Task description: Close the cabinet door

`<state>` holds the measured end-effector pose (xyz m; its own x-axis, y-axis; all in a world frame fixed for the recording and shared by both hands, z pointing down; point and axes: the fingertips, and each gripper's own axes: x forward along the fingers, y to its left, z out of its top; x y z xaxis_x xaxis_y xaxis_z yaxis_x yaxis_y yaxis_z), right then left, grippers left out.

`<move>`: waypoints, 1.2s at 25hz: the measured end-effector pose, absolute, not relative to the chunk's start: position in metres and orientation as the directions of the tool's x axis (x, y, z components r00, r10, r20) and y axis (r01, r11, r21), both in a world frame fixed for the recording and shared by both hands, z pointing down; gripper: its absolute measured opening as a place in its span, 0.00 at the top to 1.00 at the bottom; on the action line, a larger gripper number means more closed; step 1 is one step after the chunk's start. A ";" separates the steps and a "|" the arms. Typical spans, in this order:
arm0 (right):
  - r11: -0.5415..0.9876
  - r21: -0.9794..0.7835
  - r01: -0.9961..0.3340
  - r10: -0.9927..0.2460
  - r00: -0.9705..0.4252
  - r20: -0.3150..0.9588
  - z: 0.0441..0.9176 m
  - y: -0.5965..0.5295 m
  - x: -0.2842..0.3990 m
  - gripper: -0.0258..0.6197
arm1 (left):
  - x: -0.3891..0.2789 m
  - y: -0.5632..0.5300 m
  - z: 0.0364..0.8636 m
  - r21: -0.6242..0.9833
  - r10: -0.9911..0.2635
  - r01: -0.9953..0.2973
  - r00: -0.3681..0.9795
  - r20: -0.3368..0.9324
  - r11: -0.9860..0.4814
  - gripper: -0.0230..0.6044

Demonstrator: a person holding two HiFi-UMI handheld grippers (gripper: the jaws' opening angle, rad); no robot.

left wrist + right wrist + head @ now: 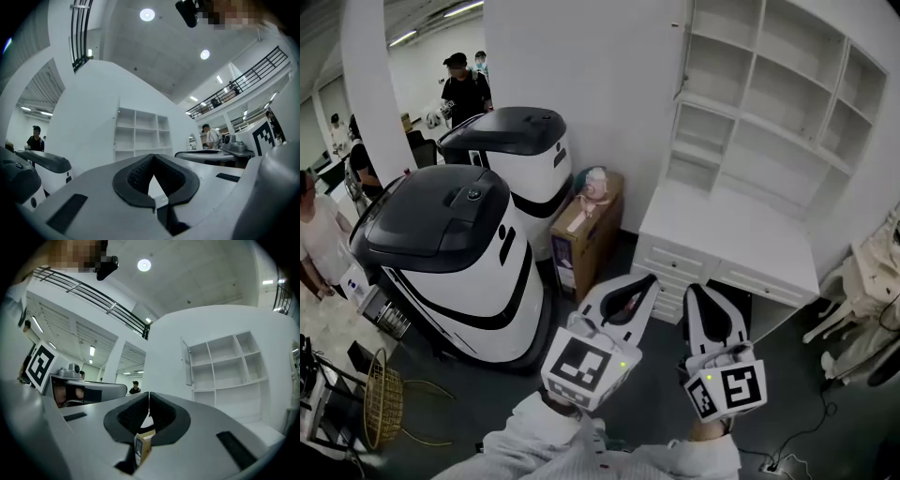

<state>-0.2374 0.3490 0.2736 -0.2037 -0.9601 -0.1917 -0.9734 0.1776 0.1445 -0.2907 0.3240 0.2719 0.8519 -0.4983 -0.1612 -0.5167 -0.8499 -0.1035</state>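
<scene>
A tall white shelf cabinet [769,94] stands against the wall over a white desk top [722,234]. Its narrow door [685,47] stands swung out from the left side, edge-on to me; it also shows as the door [187,364] in the right gripper view and the door [116,124] in the left gripper view. Both grippers hover low in front of the desk, well short of the door. My left gripper [652,277] [153,156] is shut with nothing between its pads. My right gripper [692,289] [149,393] is shut and empty too.
Two large white-and-black machines [459,253] [520,150] stand to the left. A cardboard box [586,225] leans between them and the desk. A wire basket [382,398] sits at lower left, a white chair [862,281] at right. People stand at far left.
</scene>
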 end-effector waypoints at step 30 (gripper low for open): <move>0.224 0.100 -0.969 -0.952 -0.239 -0.189 0.277 0.174 -0.126 0.93 | -0.181 0.148 0.277 -0.132 -0.540 -0.554 0.831 -0.131 -0.822 0.95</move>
<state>-0.1256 0.1741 0.2767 -0.2393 -0.9523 -0.1893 -0.9695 0.2238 0.1000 -0.1807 0.1479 0.2771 0.8314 -0.5400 -0.1309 -0.5545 -0.8216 -0.1322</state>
